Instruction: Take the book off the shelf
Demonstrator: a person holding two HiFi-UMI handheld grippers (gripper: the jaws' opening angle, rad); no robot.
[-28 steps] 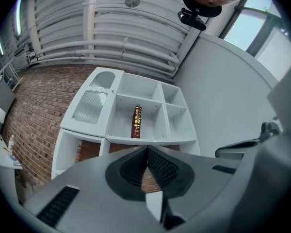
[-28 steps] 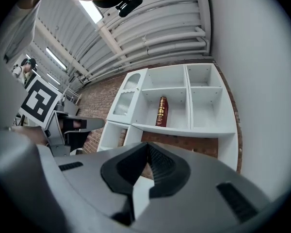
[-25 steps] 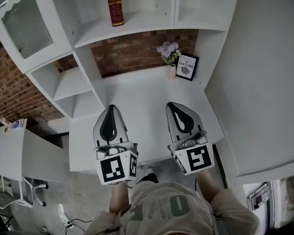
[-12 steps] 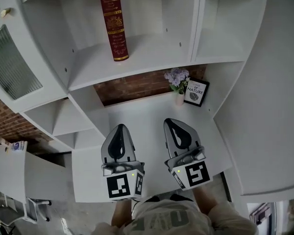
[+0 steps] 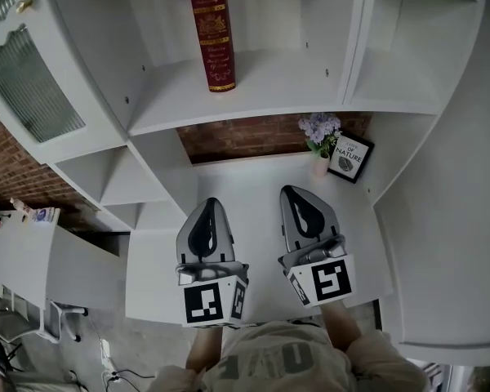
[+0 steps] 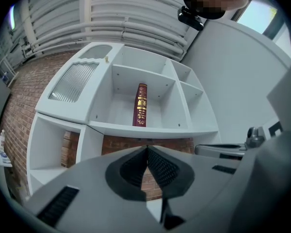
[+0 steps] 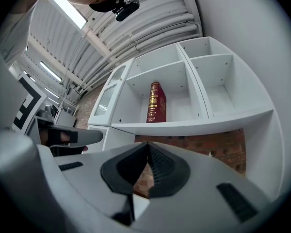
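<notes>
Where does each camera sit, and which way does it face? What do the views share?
Head view: on the person's head, facing steeply down at desk and shelf; left gripper, right gripper and shirt show.
Left gripper view: on the left gripper, facing up past its own shut jaws.
Right gripper view: on the right gripper, facing up past its own shut jaws.
Shared: all three see the red book upright on the shelf.

The grey left gripper [image 5: 211, 207] and right gripper [image 5: 295, 193] carry black-and-white marker cubes [image 5: 210, 300]; the person wears a beige top [image 5: 265, 362].
</notes>
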